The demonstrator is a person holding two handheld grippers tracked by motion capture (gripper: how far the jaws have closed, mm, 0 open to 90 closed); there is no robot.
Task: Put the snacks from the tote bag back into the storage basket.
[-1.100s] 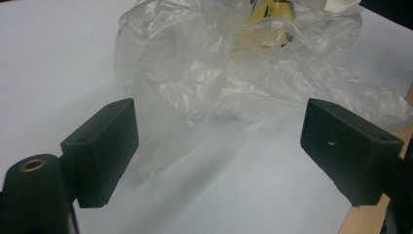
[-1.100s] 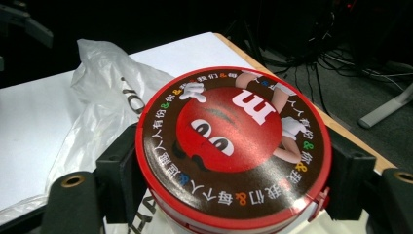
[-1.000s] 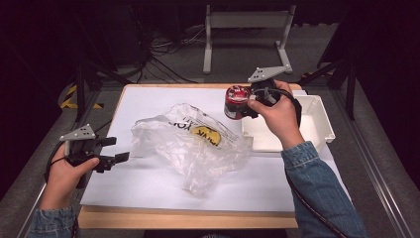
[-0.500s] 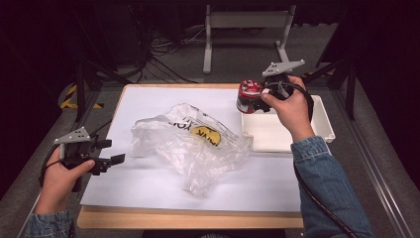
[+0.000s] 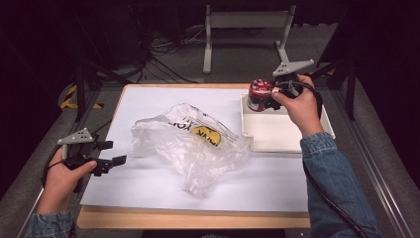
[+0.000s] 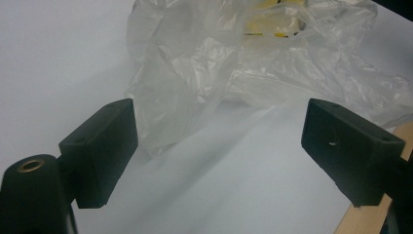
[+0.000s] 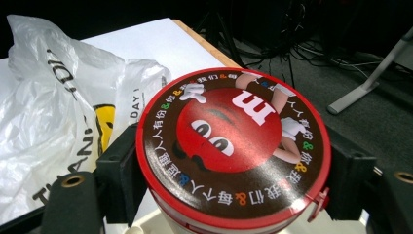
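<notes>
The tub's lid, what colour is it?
Red-rimmed lid, dark brown with a red cartoon candy face; clearest in the right gripper view.

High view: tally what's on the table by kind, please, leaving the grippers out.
Round candy tub with a red lid: 1
Clear plastic bag with a yellow print: 1
White tray: 1
White sheet covering the table: 1
Total: 4

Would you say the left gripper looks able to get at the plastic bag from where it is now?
Probably yes. The left gripper has its jaws open and points at the plastic bag, which lies loose on the white sheet with nothing between them.
</notes>
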